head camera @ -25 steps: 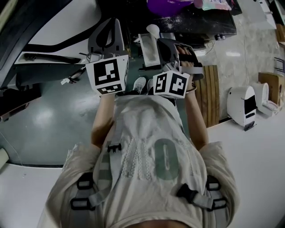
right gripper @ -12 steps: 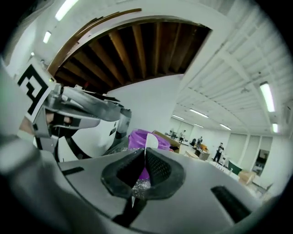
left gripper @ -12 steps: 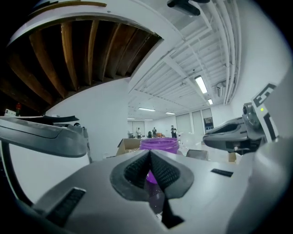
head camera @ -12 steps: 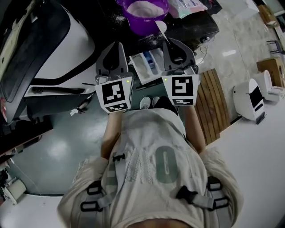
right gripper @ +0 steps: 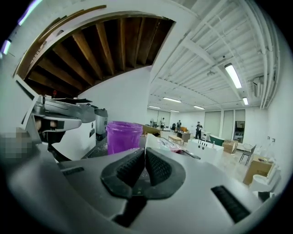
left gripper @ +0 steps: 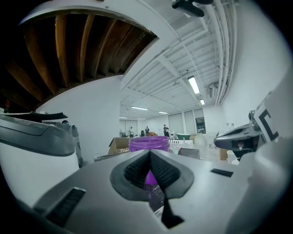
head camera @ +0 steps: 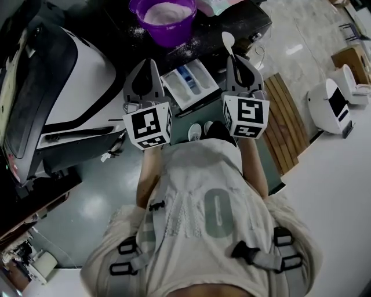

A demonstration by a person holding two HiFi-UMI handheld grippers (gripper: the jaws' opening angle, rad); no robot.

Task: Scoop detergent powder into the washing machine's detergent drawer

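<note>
Right tool [head camera: 236, 58] is clenched on a white spoon [head camera: 228, 39], whose bowl sticks out past the tips, over the edge of the dark table [head camera: 249, 23]. In the right gripper view its pads [right gripper: 130, 167] press together to a thin slit. My left tool [head camera: 151, 62] is clenched too, with nothing in it, pads [left gripper: 135, 169] meeting at the tips. Both tools hang side by side, well apart, and between them shows the open drawer [head camera: 188, 87], white with blue parts inside. Beyond it the purple tub [head camera: 167, 30] stands on the table, full of white powder [head camera: 168, 11], with loose grains scattered beside it. The spoon is right of the tub, not touching it. The washer [head camera: 69, 75] lies to my left.
</note>
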